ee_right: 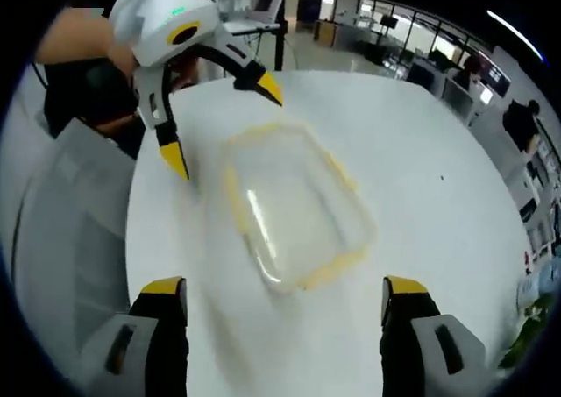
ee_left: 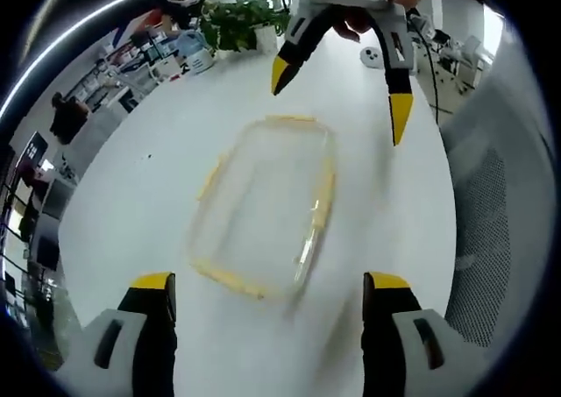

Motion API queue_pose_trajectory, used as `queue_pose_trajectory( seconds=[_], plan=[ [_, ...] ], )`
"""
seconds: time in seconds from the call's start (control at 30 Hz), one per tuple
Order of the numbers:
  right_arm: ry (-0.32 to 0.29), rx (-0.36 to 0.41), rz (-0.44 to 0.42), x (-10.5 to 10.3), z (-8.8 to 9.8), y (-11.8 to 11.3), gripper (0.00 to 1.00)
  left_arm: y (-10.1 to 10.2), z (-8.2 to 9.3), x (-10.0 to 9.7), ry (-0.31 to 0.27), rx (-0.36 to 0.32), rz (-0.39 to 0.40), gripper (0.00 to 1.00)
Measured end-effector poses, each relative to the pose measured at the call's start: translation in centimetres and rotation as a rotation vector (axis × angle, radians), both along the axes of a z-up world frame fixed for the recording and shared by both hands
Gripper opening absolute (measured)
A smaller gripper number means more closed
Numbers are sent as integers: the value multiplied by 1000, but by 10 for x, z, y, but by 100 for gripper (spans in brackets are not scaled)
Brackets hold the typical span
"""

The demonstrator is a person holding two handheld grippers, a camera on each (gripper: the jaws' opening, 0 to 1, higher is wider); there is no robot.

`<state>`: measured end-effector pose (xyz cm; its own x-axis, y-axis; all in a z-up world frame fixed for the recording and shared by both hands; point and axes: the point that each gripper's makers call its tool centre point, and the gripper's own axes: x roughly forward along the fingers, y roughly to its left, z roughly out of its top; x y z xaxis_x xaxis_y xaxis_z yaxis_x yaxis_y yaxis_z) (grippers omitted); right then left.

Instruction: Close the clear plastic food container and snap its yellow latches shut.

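Your left gripper (ee_left: 270,287) stands with its jaws spread wide and nothing between them. The yellow-tipped fingers (ee_left: 154,282) rise from the bottom of the left gripper view, apart from everything on the table. The clear plastic food container (ee_left: 267,202) lies directly ahead of that gripper, flat on the white round table (ee_left: 140,195), roughly centred between the two jaw lines and just beyond the tips. Its yellow latches (ee_left: 326,195) run along its edges; the view is blurred, so you cannot tell whether any latch is snapped down or whether the lid is fully seated.

Your right gripper (ee_right: 285,287) is likewise spread wide and holds nothing. In the right gripper view the container (ee_right: 294,206) sits ahead of the jaws and between them, close to the tips but not touching. A yellow latch (ee_right: 337,171) shows on its far right edge and another along the near edge, both smeared by blur.

The two grippers face each other across the container. In the left gripper view the right gripper (ee_left: 337,99) hangs beyond the container's far end, jaws wide, tips above the table. In the right gripper view the left gripper (ee_right: 223,121) hangs beyond the container's far left corner, also wide, with a hand (ee_right: 83,38) behind it.

A potted plant (ee_left: 237,20) stands at the table's far edge, ahead of the left gripper. A mesh chair back (ee_left: 495,230) sits to its right, off the table.
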<state>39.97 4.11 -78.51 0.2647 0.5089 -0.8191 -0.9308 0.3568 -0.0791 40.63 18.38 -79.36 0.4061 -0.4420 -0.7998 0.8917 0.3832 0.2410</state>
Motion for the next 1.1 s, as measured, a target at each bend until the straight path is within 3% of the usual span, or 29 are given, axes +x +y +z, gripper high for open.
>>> queue_pose_trajectory(
  seconds=[0.63,0.73,1.1],
  plan=[
    [-12,138,-153,-19,3,-10,93,7,5,-21,-16,-120,104,89],
    [-32,153,-170,-23,4,-12,92,11,2,-25,-36,-105,100,89],
    [-94,237,-238,-30,15,-17,92,16,5,-38,-58,-165,130,89]
  ],
)
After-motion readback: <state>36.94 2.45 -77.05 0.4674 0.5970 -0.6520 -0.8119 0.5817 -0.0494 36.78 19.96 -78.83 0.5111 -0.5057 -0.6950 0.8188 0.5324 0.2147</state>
